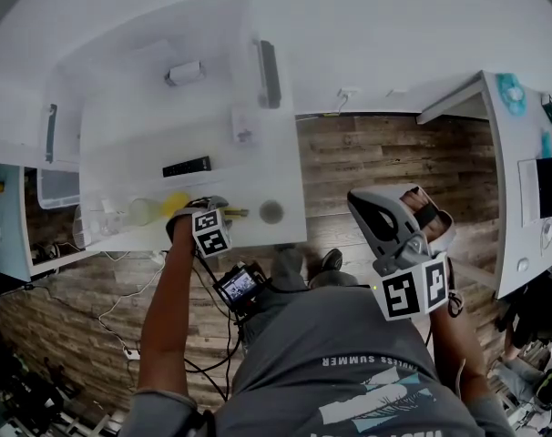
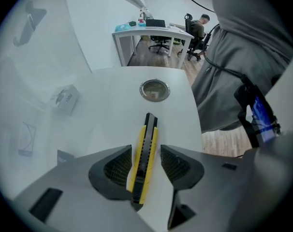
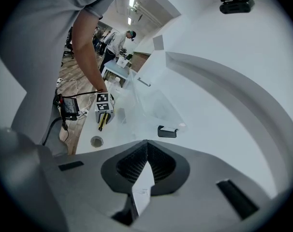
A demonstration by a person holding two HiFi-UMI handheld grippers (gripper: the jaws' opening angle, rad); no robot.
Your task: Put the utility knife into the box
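The utility knife [image 2: 147, 129] lies flat on the white desk [image 2: 112, 110] near its front edge, and the left tool [image 2: 145, 152] points steeply down over it. Its jaws stand apart with the yellow-and-black handle between them, the pads not pressing. The knife's long axis runs along the gap between the jaws (blade end pointing away, toward the round grommet [image 2: 154, 90]), so closing should catch it across its narrow width. The right tool [image 3: 146, 144] is closed on nothing and held well apart, off the desk's edge. The left hand is plainly nearer. The clear box [image 3: 156, 108] stands farther in on the desk.
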